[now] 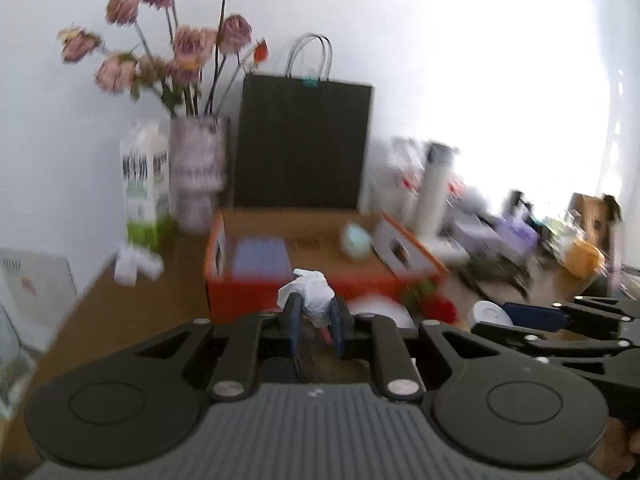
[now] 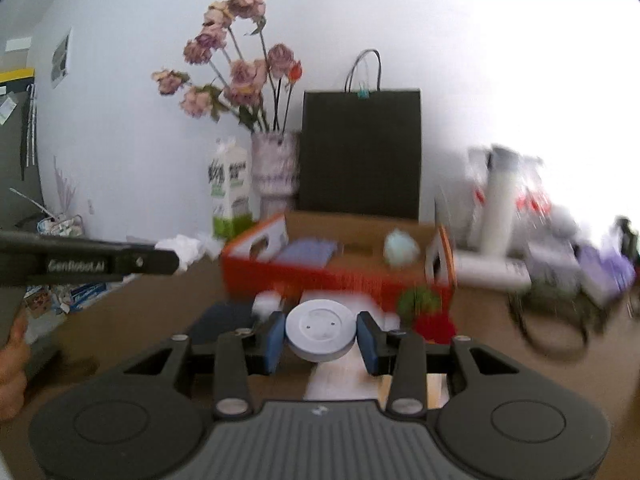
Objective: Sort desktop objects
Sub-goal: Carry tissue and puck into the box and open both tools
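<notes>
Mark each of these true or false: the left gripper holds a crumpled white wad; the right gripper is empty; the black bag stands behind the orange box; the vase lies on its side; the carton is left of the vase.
1. The left gripper holds a crumpled white wad. True.
2. The right gripper is empty. False: it grips a white round disc.
3. The black bag stands behind the orange box. True.
4. The vase lies on its side. False: it stands upright, holding flowers.
5. The carton is left of the vase. True.

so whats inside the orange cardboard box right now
Inside the orange cardboard box lie a flat purple-blue rectangular pack and a pale blue-green rounded lump. The near wall hides the floor just behind it.
</notes>
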`<state>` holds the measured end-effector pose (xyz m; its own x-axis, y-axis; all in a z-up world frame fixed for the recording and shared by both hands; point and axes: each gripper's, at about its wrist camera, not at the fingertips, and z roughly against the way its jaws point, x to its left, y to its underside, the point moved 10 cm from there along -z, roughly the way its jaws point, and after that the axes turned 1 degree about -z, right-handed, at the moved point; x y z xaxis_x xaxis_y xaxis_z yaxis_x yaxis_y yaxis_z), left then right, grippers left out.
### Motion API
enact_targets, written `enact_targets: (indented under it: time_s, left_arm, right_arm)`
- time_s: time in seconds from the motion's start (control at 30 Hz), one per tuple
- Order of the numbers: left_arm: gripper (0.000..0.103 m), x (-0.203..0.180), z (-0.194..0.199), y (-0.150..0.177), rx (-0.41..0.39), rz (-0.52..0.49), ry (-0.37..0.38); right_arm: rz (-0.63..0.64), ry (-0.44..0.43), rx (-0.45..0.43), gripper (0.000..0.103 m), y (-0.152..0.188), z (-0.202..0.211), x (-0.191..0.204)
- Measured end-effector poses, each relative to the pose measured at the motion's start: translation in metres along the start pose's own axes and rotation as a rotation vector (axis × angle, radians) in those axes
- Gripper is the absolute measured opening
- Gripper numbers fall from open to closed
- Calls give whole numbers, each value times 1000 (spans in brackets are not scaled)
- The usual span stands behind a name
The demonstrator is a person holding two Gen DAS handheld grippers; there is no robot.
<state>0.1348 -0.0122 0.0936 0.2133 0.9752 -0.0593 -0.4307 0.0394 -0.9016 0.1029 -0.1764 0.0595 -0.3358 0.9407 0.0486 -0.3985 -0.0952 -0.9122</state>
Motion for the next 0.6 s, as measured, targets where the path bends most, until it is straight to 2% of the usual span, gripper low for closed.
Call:
enact_targets:
  time_s: [0.07, 0.13, 0.23, 0.33, 0.4, 0.5, 0.6]
  left_arm:
    - [16, 13, -45, -31, 32, -6, 1]
    - [16, 25, -98, -50, 94, -19, -4]
    - [16, 48, -186, -58, 208, -22, -55]
    - [16, 70, -254, -49, 329, 61, -56]
    - [16, 83, -286, -42, 388, 114, -57]
    - [17, 99, -322, -37, 424, 124, -88]
    - [20, 106, -342, -30, 466, 141, -90]
  right_arm:
    - [10, -15, 7, 38, -35, -39, -11]
    - [1, -26, 53, 38, -64, -88, -24]
    - [-4, -17, 153, 38, -92, -172, -41]
    - [-41, -2, 258, 38, -97, -250, -55]
    - [-127, -44, 322, 38, -92, -292, -60]
    - [-156, -39, 386, 38, -84, -340, -63]
    - [-144, 11, 455, 38, -67, -371, -65]
